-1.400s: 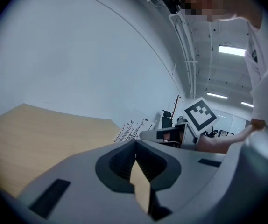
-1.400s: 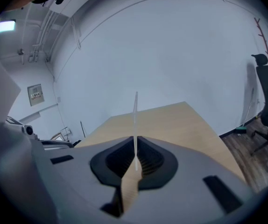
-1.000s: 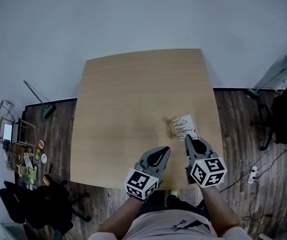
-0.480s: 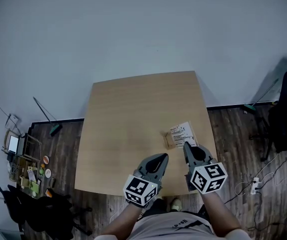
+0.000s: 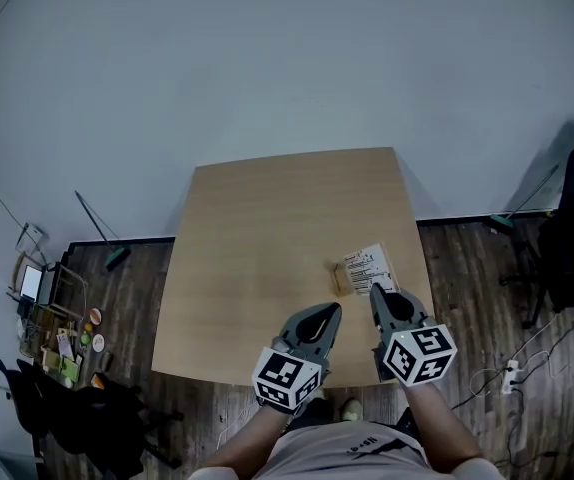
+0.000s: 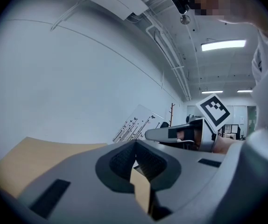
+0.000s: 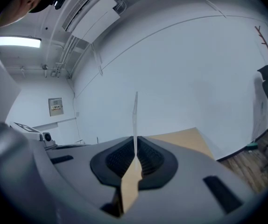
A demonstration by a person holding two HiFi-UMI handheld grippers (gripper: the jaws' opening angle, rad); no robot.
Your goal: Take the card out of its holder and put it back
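Note:
A white printed card [image 5: 365, 265] leans in a small wooden holder [image 5: 339, 278] at the right of the light wooden table [image 5: 257, 228]. My right gripper [image 5: 376, 289] is at the card's near edge, and in the right gripper view the thin card [image 7: 135, 120] runs edge-on down between the shut jaws. My left gripper [image 5: 333, 308] hovers just left of it above the table's near edge, shut with nothing in it. The left gripper view shows the tilted card [image 6: 136, 120] with the right gripper [image 6: 148, 135] at its base.
A black office chair [image 5: 572, 238] stands on the wooden floor to the right, with a power strip [image 5: 512, 373] and cables near it. Boxes and small clutter [image 5: 62, 338] lie on the floor at the left. A white wall rises behind the table.
The head view has shifted, so the table sits lower in the picture. Both grippers and the card keep about the same places on the table.

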